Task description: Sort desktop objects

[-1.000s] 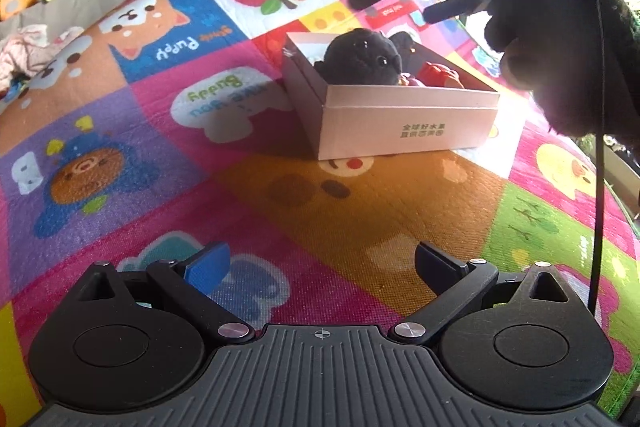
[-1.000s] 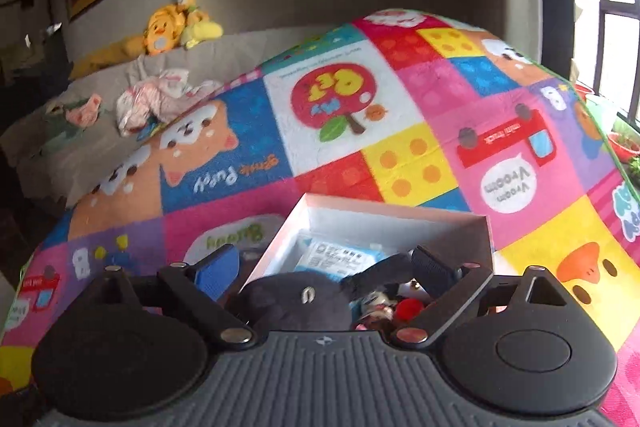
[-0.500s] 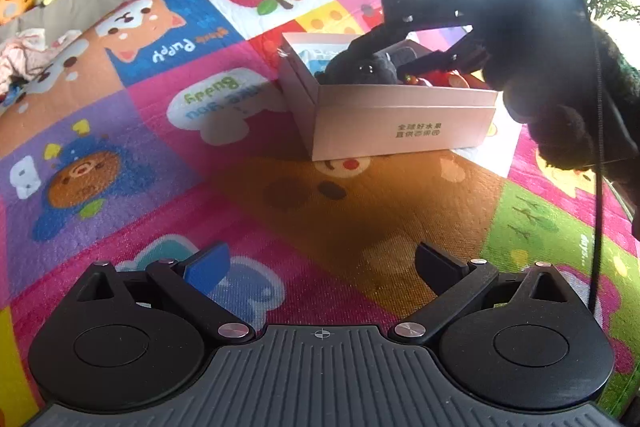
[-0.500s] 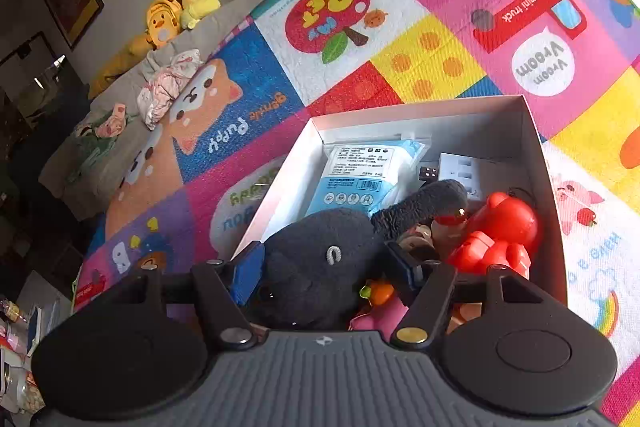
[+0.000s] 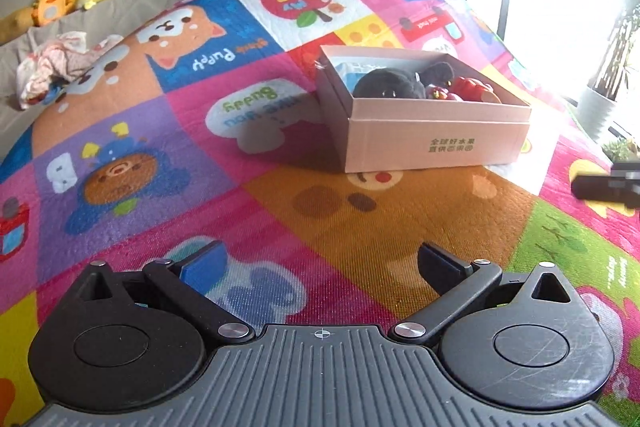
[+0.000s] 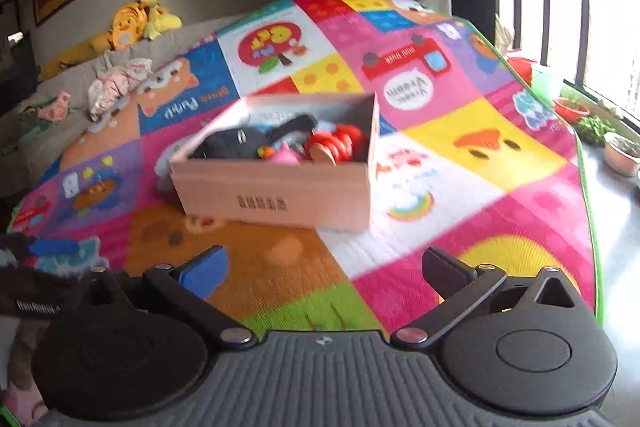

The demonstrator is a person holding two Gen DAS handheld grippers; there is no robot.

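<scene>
Colourful play mat point(image 6: 460, 155) is lying bare around the box point(image 6: 280, 199); I'm opening my empty right tool point(image 6: 324, 267) wide, left tool point(image 5: 320, 263) also wide, scanning for strays.

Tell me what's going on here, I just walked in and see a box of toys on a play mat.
A person holding a gripper in each hand is sorting items into the pink box on the colourful mat. A black plush toy and a red toy already lie inside it. The right tool is clear of the box, its jaws opening with nothing between them. The left tool hovers open and empty over the mat.
</scene>
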